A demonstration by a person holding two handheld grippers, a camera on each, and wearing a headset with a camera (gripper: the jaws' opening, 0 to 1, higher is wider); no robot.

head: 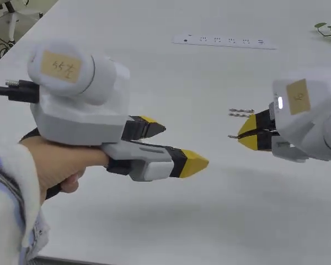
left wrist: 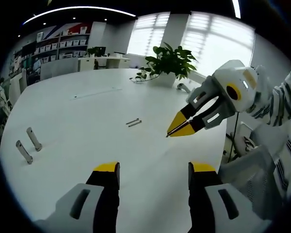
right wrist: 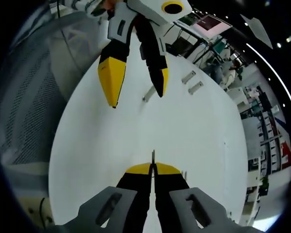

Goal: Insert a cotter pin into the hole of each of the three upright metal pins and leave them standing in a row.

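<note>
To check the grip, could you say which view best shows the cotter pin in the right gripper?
The right gripper view: the cotter pin stands centred between the right gripper's shut tips. The head view shows an end poking out; the left gripper view, barely a sliver.

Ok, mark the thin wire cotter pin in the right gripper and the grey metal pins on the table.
thin wire cotter pin (right wrist: 153,158): right gripper view, protruding tip.
grey metal pins (left wrist: 24,151): left gripper view, nearer pin's shaft.

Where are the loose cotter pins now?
Head view, right side: the two loose cotter pins lie side by side on the table, just beyond the right gripper, nearer than the power strip.
</note>
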